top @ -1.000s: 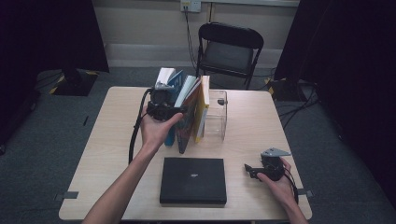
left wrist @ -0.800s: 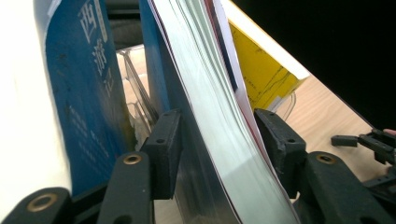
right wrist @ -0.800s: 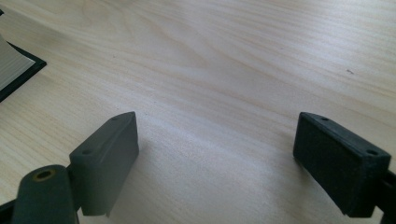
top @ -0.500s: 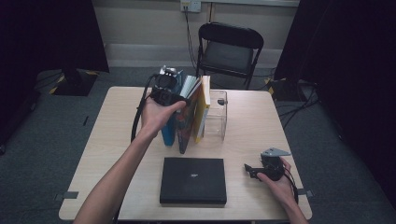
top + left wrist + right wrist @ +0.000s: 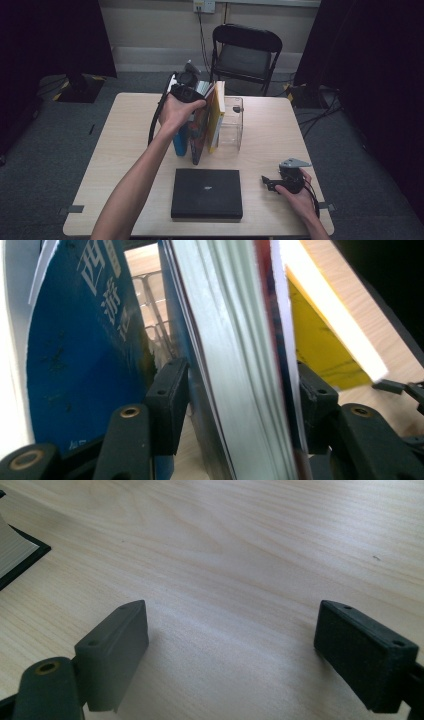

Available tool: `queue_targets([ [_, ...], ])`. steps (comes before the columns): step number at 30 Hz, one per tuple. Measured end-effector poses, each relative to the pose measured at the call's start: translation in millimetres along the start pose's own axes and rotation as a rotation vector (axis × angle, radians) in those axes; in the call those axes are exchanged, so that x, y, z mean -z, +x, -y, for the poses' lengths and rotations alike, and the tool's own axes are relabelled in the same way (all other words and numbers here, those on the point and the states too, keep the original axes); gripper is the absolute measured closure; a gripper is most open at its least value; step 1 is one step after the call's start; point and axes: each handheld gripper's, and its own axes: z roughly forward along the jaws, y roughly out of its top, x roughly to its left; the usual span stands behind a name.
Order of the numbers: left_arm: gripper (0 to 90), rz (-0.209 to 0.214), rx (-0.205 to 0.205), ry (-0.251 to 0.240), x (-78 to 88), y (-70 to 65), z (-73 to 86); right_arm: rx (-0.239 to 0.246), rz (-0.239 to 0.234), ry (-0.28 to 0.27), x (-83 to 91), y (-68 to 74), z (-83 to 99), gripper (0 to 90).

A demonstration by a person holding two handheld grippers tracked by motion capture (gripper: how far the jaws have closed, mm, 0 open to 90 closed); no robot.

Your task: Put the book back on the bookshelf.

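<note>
Three books stand upright mid-table: a blue book (image 5: pixel 180 141), a thick dark-covered book (image 5: pixel 199 131) and a yellow book (image 5: pixel 216 117), leaning on a clear acrylic holder (image 5: pixel 235 125). My left gripper (image 5: pixel 195 101) comes down on their far top end. In the left gripper view its pads press both covers of the dark-covered book (image 5: pixel 235 340), with the blue book (image 5: pixel 80 340) on one side and the yellow book (image 5: pixel 320 335) on the other. My right gripper (image 5: pixel 264 182) rests low at the front right, open (image 5: pixel 230 645) over bare wood.
A flat black book (image 5: pixel 207 193) lies near the table's front edge, and its corner (image 5: pixel 15 555) is just beside the right gripper. A black folding chair (image 5: pixel 245 52) stands beyond the far edge. Bare tabletop (image 5: pixel 125 145) spreads left of the books.
My left hand and gripper have moved along the top of the standing books toward the far end. The right gripper has stayed where it was.
</note>
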Motion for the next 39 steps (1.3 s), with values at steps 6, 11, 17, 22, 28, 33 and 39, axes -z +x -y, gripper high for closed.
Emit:
queue_targets([
  [6,49.6,-0.009,0.011,0.015,-7.6,1.2,-1.5,0.002,-0.001,0.000,0.0,-0.1,0.0,14.0],
  [11,56.9,-0.018,0.012,0.045,-8.8,1.6,-4.3,0.002,-0.002,0.000,0.1,-0.1,0.0,14.0],
  [17,48.2,-0.004,0.055,0.029,-6.9,2.7,-6.6,0.002,-0.002,0.000,0.1,-0.1,0.0,14.0],
  [22,42.8,-0.002,0.065,0.001,1.0,1.5,-9.3,0.004,-0.002,0.000,0.0,-0.2,0.0,14.0],
  [28,46.9,-0.025,0.076,0.006,-2.6,0.3,-8.1,0.003,-0.002,0.000,0.0,-0.1,0.0,14.0],
  [33,56.7,-0.051,0.062,0.013,-8.3,-2.2,-7.3,0.004,-0.002,0.000,0.0,-0.2,0.0,14.0],
  [39,66.2,-0.060,0.055,0.021,-7.7,0.3,-7.2,0.004,-0.003,0.000,0.0,-0.2,0.0,14.0],
])
